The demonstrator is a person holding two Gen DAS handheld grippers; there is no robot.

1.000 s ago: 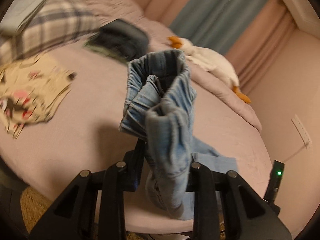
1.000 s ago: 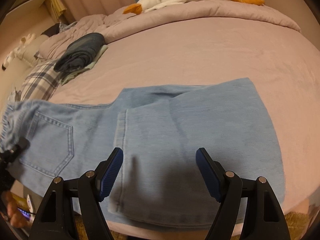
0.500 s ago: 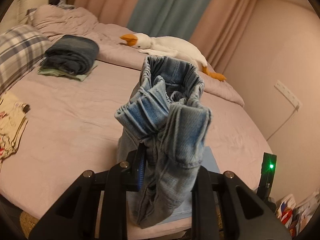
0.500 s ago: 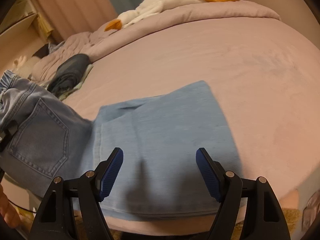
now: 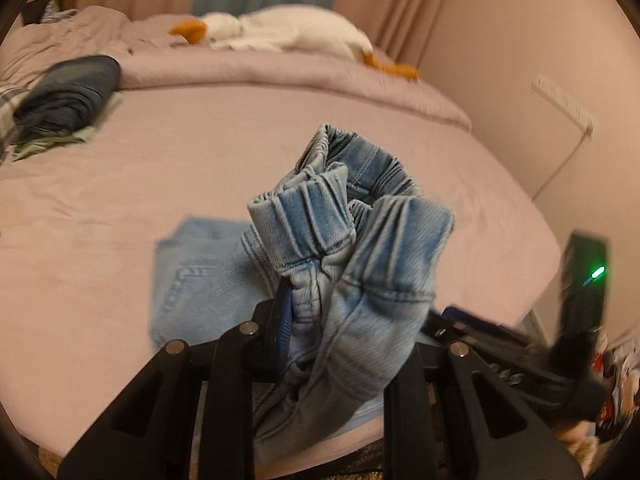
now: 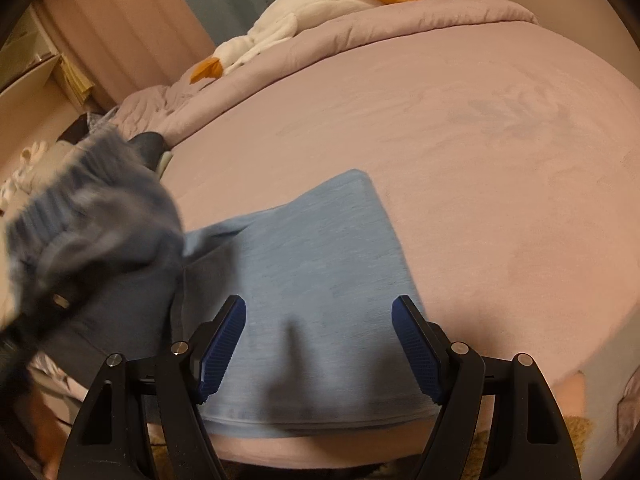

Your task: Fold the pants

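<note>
Light blue denim pants lie on the pink bed near its front edge. My left gripper is shut on the bunched waistband and holds it up above the flat part of the pants. In the right wrist view the lifted waist end is a blur at the left, hanging over the flat pant legs. Just above those legs my right gripper stands open with nothing between its blue pads. Its dark, blurred frame shows at the right of the left wrist view.
A folded dark garment lies at the back left of the bed. A white goose plush rests on the rolled quilt at the back. The wall with a socket and a green-lit device stand to the right.
My left gripper has carried the waist end sideways over the legs towards the right gripper and rolled. Less of the flat pants now shows in the right wrist view.
</note>
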